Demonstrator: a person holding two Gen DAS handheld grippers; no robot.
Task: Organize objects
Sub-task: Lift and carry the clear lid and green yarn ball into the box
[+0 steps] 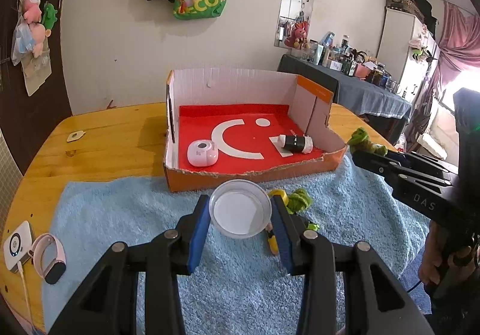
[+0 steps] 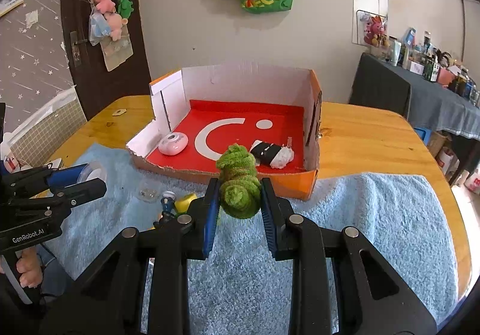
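Observation:
My left gripper [image 1: 240,203] is shut on a clear round tub with a white base [image 1: 240,210], held above the blue towel [image 1: 120,215] just in front of the box. My right gripper [image 2: 240,185] is shut on a green fuzzy coiled toy [image 2: 240,189], which also shows at its tip [image 1: 364,141] in the left wrist view, near the box's right front corner. The orange box [image 1: 255,176] has a red floor. On it lie a white-pink round gadget [image 1: 202,153] and a black-and-white roll [image 1: 295,143]. The left gripper [image 2: 90,182] shows at the left of the right wrist view.
On the towel lie a second green fuzzy piece [image 1: 297,200], a yellow item [image 1: 279,194], a small clear dish [image 2: 147,191] and a tiny figure [image 2: 168,200]. A smartwatch [image 1: 49,257] and a white device [image 1: 16,245] sit at the table's left edge. A cluttered side table [image 1: 345,65] stands behind.

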